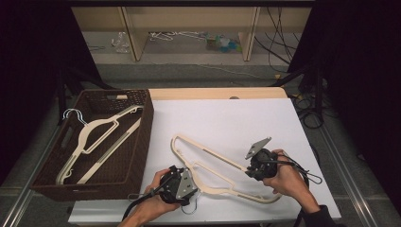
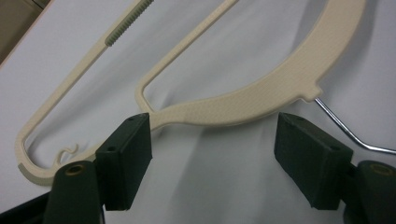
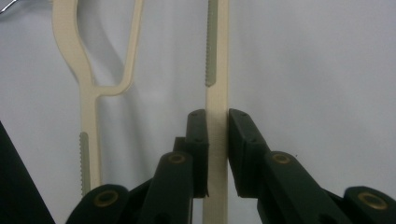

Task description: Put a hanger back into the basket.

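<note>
My right gripper (image 1: pixel 254 166) clamped the hanger (image 1: pixel 222 176), which lay on the surface (image 1: pixel 246 123), long axis running diagonally, hook toward me; my left gripper (image 1: pixel 182 182) stood open at its neck.

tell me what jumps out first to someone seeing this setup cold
A cream hanger lies on the white table, with the right gripper shut on its straight bar and the left gripper open near its neck. At the table's left, a brown wicker basket already holds a second hanger.
</note>
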The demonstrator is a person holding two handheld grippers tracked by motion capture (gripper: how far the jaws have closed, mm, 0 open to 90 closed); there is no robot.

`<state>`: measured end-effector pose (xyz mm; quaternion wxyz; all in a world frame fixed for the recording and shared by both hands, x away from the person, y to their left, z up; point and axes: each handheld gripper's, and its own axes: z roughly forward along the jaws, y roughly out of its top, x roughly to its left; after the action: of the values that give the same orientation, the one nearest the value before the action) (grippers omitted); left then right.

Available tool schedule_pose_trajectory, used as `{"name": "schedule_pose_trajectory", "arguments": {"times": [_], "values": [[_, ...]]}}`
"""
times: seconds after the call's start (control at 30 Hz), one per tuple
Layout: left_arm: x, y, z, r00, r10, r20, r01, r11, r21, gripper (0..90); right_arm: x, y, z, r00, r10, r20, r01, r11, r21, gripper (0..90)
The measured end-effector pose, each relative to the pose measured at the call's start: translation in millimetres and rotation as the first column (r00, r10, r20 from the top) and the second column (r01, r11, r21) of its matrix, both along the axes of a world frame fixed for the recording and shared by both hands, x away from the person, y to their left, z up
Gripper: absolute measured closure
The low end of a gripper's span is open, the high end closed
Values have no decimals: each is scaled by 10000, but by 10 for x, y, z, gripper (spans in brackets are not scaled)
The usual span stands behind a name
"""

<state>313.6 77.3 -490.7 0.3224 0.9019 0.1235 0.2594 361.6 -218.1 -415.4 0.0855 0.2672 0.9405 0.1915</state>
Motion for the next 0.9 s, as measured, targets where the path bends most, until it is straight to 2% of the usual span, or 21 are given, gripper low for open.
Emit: {"name": "schedule_pose_trajectory", "arguments": {"times": [0.03,0.1,0.23,0.37,0.53,0.57,0.6,0.63,0.77,0.83,0.87,0.9], "values": [[2,-12,1,10000,-16,11,16,10000,64,270,9,-4,-4,9999,122,18,-122,9999,80,795],[1,-30,-4,9999,-30,152,29,10000,50,260,3,-9,6,10000,2,-15,-2,10000,18,795],[-2,-52,0,9986,-266,452,251,9992,324,256,11,-37,19,10000,9,-44,-8,10000,88,795],[-28,-89,0,9958,-466,792,424,9977,535,278,26,-90,53,9998,2,-200,6,9993,370,797],[-44,-166,-4,9921,-602,1104,522,9959,741,272,41,-131,101,9998,134,-148,-125,9981,611,798],[-31,-187,-2,9891,-1010,1067,917,9918,885,269,45,-136,103,9996,171,-220,-158,9980,612,798],[-36,-205,-12,9892,-976,1095,897,9931,749,268,41,-144,107,9998,70,-195,-58,9982,599,798],[-42,-209,-2,9879,-950,1224,841,9923,908,266,46,-155,106,9996,81,-260,-66,9983,586,798],[-46,-235,6,9904,-949,1008,859,9922,900,275,59,-183,75,9993,153,-354,-129,9977,670,798],[-65,-241,11,9874,-1098,1143,986,9901,1000,275,72,-191,36,9991,189,-379,-161,9973,716,797],[-70,-247,15,9854,-1228,1179,1113,9887,1003,275,74,-190,20,9984,150,-545,-108,9971,750,797],[-64,-258,25,9788,-1578,1305,1440,9835,1093,278,81,-192,2,9982,204,-572,-159,9968,789,797]]}}
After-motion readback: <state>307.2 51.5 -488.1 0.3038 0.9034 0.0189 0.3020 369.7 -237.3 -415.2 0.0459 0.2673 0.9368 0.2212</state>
